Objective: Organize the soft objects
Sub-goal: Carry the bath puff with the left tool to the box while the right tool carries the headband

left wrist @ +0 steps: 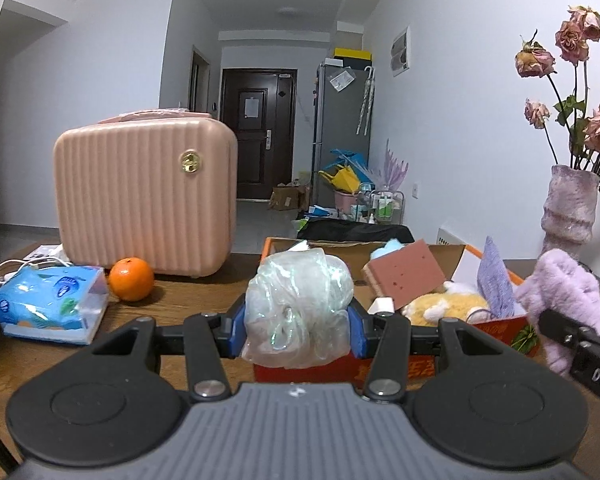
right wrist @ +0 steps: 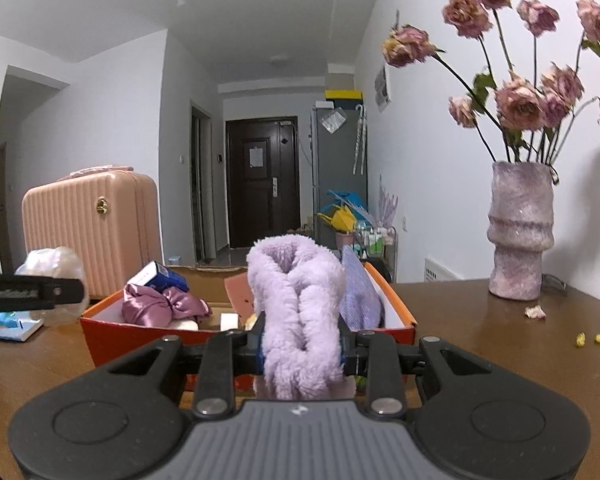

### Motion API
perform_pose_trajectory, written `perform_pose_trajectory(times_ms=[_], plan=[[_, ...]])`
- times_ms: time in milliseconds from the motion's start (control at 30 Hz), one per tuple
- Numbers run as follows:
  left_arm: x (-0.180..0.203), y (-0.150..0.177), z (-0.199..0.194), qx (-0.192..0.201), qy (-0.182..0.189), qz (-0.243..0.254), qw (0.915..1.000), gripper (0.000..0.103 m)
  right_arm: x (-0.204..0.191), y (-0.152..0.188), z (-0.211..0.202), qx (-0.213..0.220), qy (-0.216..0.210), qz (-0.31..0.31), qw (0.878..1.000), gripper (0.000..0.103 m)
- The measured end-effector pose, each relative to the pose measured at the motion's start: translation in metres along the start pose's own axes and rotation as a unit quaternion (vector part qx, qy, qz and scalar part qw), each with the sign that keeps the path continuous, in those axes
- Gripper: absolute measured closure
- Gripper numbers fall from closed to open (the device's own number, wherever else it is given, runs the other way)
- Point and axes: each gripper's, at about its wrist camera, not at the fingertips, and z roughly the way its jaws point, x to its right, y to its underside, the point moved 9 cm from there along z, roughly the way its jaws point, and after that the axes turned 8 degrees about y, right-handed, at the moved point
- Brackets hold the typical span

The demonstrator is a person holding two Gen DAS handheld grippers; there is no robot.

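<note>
Your left gripper (left wrist: 298, 334) is pinching a crumpled clear plastic bag (left wrist: 298, 304), held above the near edge of the orange box (left wrist: 496, 326). Your right gripper (right wrist: 302, 354) is clamped on a fluffy lilac plush (right wrist: 296, 312), also in front of the box. Inside: a pink sponge (left wrist: 406, 272), yellow plush toy (left wrist: 446, 306), mauve satin cloth (right wrist: 160, 306). On the tabletop (left wrist: 188, 300) to the left: an orange (left wrist: 131, 279), tissue pack (left wrist: 48, 304) & pink case (left wrist: 146, 194); vase (right wrist: 520, 232) to the right
</note>
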Motion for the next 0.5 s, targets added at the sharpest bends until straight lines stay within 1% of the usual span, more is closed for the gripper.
perform_pose_trajectory(times_ms=[500], plan=[[0.008,-0.019,0.027,0.017,0.007,-0.013,0.9998,0.054,-0.018,-0.015,0.027,0.035,-0.003,-0.007,0.999,0.074]])
